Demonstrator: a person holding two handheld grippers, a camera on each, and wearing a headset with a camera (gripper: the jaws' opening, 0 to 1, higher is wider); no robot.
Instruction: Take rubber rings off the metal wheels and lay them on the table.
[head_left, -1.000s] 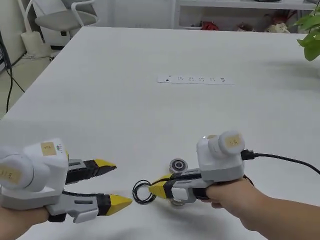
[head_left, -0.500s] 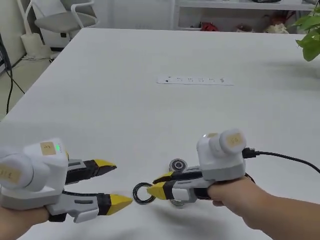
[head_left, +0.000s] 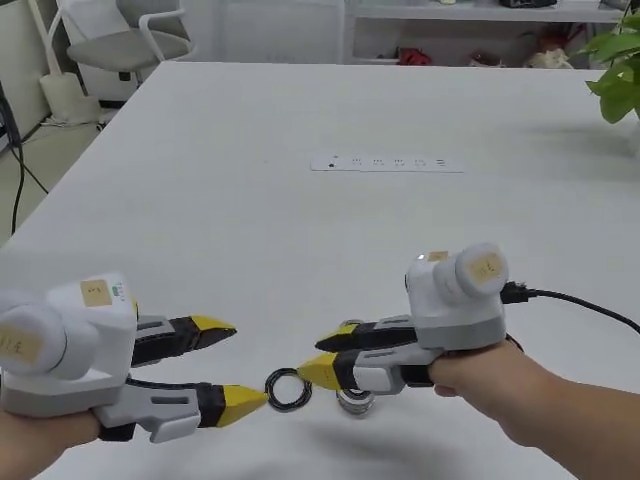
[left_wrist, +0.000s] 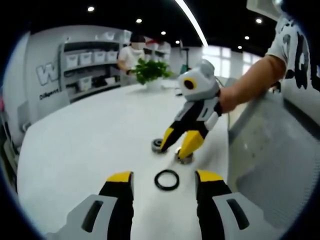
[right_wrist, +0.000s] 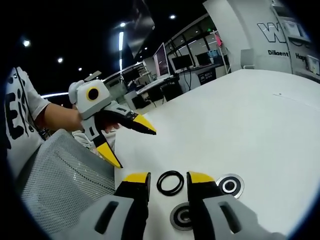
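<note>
Lying ring: thin black rubber ring (head_left: 288, 389) flat on the white table (head_left: 300, 220), lower centre, between both grippers' tips.
Your left gripper (head_left: 240, 365): jaws spread wide.
Your right gripper (head_left: 315, 358): jaws parted, by a round metal wheel (head_left: 355, 403).

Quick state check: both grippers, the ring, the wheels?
left gripper: jaws open, empty
right gripper: jaws open, empty
rubber ring: loose, flat on the table, between the two grippers' tips
metal wheels: two, flat on the table, not gripped
</note>
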